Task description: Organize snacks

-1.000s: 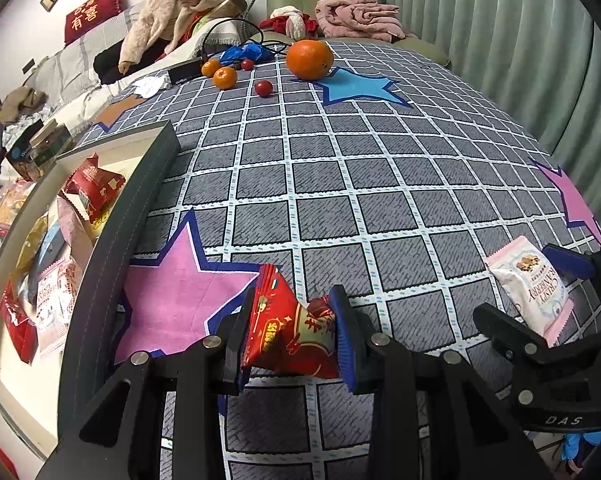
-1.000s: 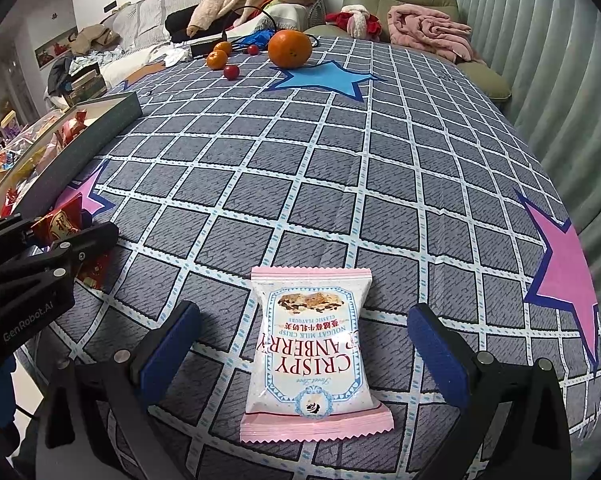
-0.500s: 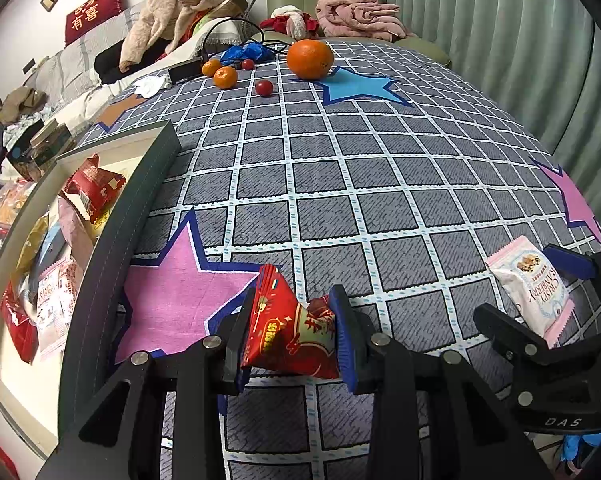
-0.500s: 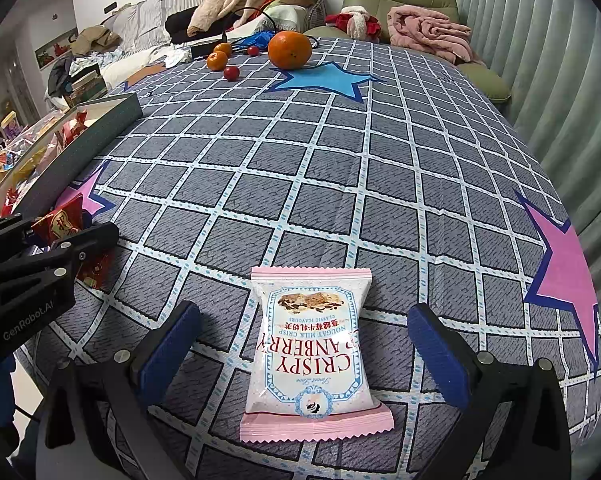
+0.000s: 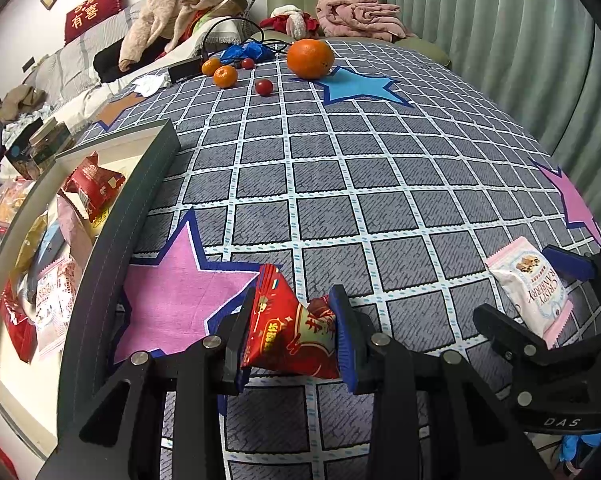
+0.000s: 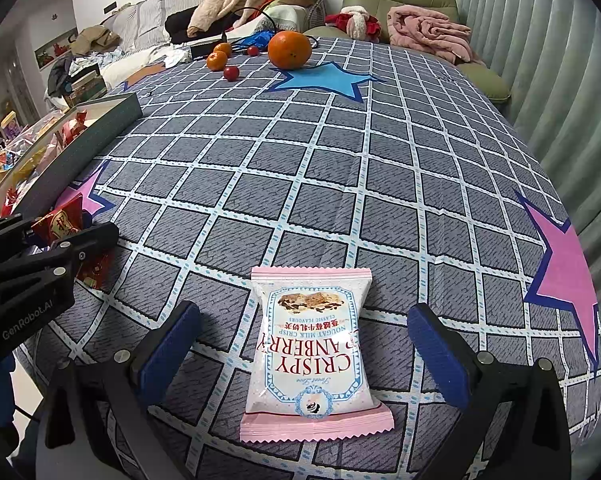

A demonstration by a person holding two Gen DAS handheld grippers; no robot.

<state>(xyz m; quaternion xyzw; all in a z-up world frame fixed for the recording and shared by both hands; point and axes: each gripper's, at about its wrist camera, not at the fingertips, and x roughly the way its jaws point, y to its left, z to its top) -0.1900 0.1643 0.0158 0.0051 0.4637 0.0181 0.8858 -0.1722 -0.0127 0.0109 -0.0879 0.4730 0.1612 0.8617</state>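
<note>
- The left gripper (image 5: 294,330) is pinching a red snack packet (image 5: 290,330) between its blue pads, near the tabletop's (image 5: 340,184) near edge, beside a pink star.
- The right gripper (image 6: 304,340) is hovering with jaws spread wide around a pink cranberry crisp packet (image 6: 312,356), which is lying flat at the near edge, touching neither pad.
- A dark-walled box (image 5: 112,240) is sitting along the tabletop's left edge, holding several wrapped snacks, red, pink and gold (image 5: 94,186).
- Oranges (image 5: 310,58) are resting at the far edge.
</note>
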